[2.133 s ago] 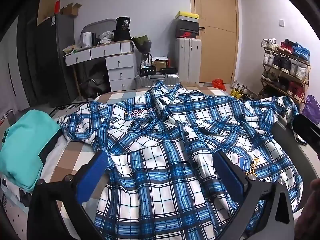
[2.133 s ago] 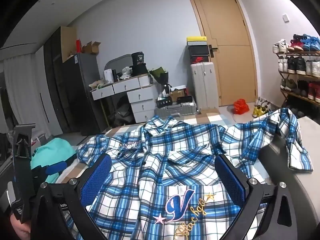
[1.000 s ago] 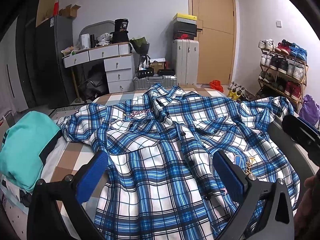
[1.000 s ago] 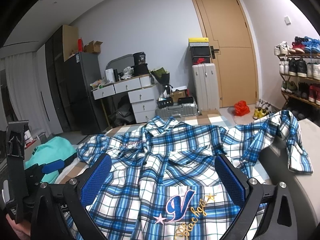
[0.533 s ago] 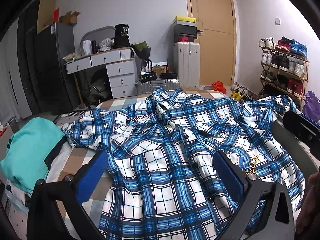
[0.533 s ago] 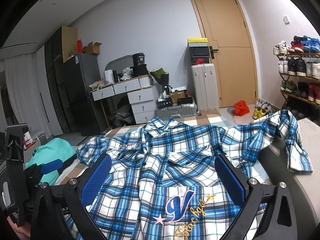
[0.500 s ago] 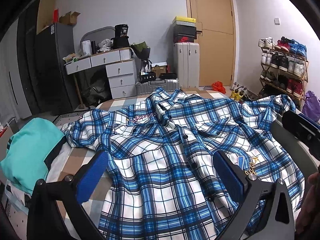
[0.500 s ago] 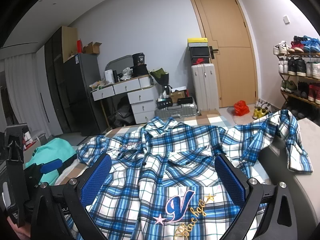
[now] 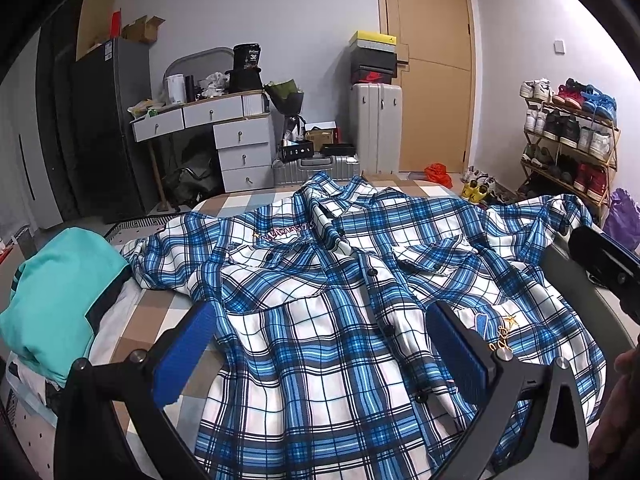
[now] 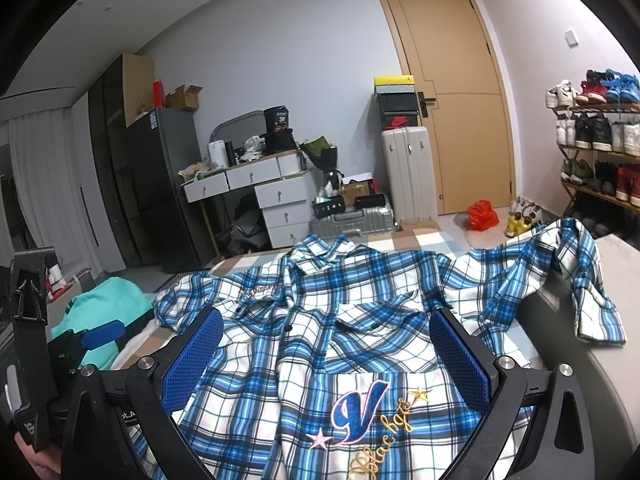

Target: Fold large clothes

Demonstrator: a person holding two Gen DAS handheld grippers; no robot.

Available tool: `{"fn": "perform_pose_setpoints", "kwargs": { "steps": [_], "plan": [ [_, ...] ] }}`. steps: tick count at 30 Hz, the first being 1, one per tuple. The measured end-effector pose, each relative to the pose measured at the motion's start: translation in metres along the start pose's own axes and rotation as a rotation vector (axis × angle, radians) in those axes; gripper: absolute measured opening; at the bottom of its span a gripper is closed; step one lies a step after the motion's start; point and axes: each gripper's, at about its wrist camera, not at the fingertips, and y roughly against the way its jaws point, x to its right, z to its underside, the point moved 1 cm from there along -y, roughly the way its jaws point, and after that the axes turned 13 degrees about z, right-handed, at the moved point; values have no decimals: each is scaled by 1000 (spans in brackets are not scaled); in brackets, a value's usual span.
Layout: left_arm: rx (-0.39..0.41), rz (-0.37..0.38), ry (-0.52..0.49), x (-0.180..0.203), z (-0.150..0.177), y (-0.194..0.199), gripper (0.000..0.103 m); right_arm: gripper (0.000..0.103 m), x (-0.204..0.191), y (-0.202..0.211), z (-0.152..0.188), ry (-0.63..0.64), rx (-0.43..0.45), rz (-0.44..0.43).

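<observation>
Left gripper (image 9: 320, 344): jaws spread wide, blue pads clear of the cloth, nothing held, hovering over the hem half of the blue-and-white plaid button-up shirt (image 9: 340, 300). Right gripper (image 10: 326, 354): jaws likewise wide apart and empty, poised above the embroidered "V" on the same shirt's front panel.

Shirt spread face up and buttoned on the checked tan-and-white bed (image 9: 160, 320), long axis running from 6 o'clock at the hem to 12 o'clock at the collar in both wrist views. One sleeve bunched toward 10 o'clock near the folded teal garment (image 9: 60, 292); the other sleeve thrown out to 2 o'clock, draped over a grey edge of the bed in the right wrist view.

Judging by this layout: no fold begun yet. Right gripper nearer the 2 o'clock sleeve, left gripper nearer the 10 o'clock sleeve and side seam. Likely first grasp at a sleeve or shoulder, each side taken by its nearer gripper, then carried across the button line.
</observation>
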Motion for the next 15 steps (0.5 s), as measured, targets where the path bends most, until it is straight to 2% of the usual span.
{"fn": "perform_pose_setpoints", "kwargs": {
  "steps": [15],
  "plan": [
    [-19,15,14,-1,1,-3,102,103,0,0,0,-10,-2,-1]
  ]
}}
